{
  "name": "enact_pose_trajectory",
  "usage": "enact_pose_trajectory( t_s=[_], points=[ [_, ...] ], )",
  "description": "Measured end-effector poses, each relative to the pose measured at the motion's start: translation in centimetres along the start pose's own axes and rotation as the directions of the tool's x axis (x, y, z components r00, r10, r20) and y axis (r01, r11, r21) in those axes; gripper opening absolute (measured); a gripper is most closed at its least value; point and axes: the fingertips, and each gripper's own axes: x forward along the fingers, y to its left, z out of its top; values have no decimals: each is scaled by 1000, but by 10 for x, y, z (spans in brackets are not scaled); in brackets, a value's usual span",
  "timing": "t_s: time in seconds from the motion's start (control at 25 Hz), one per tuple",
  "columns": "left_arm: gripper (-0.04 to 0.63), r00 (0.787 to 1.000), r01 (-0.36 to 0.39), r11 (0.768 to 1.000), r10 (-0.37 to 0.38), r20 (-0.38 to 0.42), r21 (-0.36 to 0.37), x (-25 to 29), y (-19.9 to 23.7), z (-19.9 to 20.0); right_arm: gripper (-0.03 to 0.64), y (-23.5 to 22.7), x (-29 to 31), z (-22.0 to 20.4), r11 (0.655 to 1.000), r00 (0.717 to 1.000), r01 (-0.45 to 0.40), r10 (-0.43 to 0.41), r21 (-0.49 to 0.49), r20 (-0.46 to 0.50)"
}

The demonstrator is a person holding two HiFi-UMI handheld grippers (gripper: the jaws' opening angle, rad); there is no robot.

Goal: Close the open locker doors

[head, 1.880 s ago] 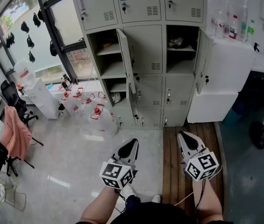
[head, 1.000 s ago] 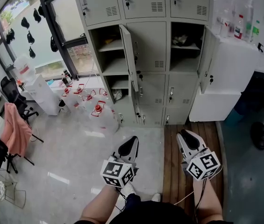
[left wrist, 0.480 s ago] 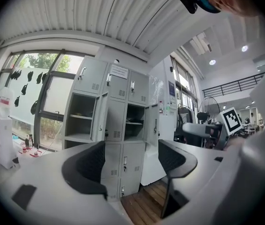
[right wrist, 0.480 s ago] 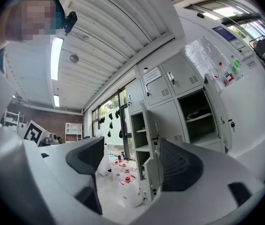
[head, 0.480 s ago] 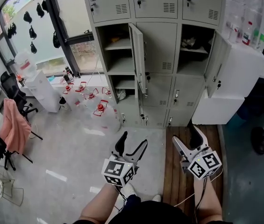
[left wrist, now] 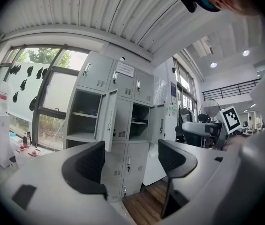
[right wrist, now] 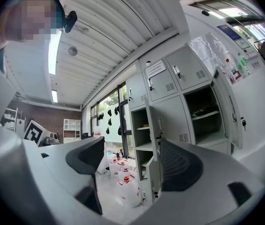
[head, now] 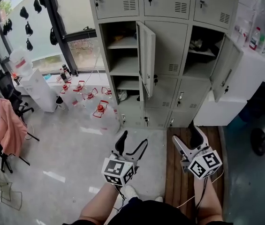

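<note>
Water jugs [head: 99,110] sit on the floor left of the lockers [head: 170,43]. My left tool [head: 133,142] is low over the floor, well short of the lockers, spread wide with nothing in it. The left column's door [head: 146,57] is swung out, edge toward me. My right tool [head: 186,137] is over the wood decking [head: 172,191], spread and empty. The right column's door [head: 225,74] hangs open beside the white cabinet [head: 259,74].

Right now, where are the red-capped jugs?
In the head view, the red-capped jugs stand on the floor below the window, between a white cabinet to the left and the lockers to the right.
</note>
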Motion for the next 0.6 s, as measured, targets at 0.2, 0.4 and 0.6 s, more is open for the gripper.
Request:
enact_pose_trajectory(
  t_s=[0.2, 0.4, 0.6],
  points=[
    [359, 1000, 26, 1000, -26, -9, -8, 11, 29, -1, 368, 5, 30, -5, 1000, 1000, 17, -17, -4, -8],
    [359, 999, 51, 999, -51, -14, -9, 18, 56, 2, 368, 12, 57, -8, 999, 999, 37, -37, -9, -9],
    [359, 996, 82, 997, -82, -20, -1, 20, 80, 3, 368, 24, 78, -12, 998, 998, 57, -57, -13, -1]
  ],
)
